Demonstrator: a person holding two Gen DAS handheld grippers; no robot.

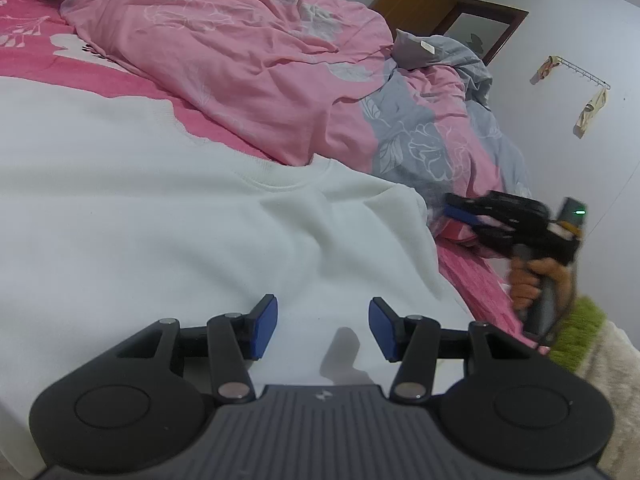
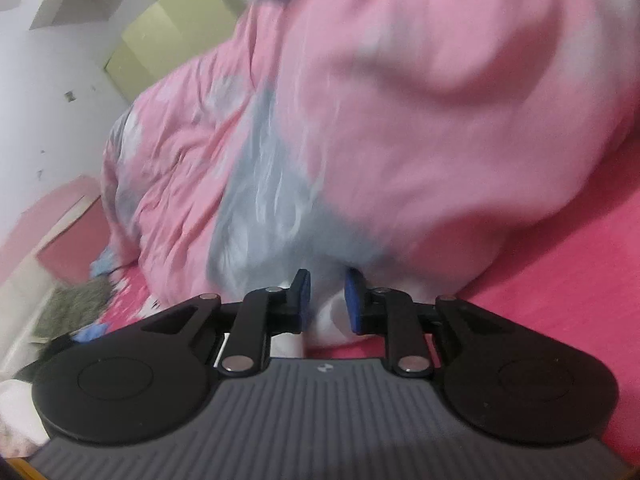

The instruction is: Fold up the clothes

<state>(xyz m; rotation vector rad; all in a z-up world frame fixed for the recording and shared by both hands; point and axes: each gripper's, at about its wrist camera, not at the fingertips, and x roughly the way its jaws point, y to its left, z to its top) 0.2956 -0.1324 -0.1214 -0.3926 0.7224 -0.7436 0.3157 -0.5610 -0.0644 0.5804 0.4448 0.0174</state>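
White sweatshirt lies flat on the bed, filling the frame's left and centre; left tool hovers spread above it; right tool pinches white fabric, lower centre

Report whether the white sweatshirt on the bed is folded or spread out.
Mostly spread: the white sweatshirt lies flat across the bed, neckline visible, unfolded. Its far side near the right gripper is rumpled.

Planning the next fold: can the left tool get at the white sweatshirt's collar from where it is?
Probably yes: the left tool is open over the white sweatshirt, and only flat white fabric lies between it and the collar.
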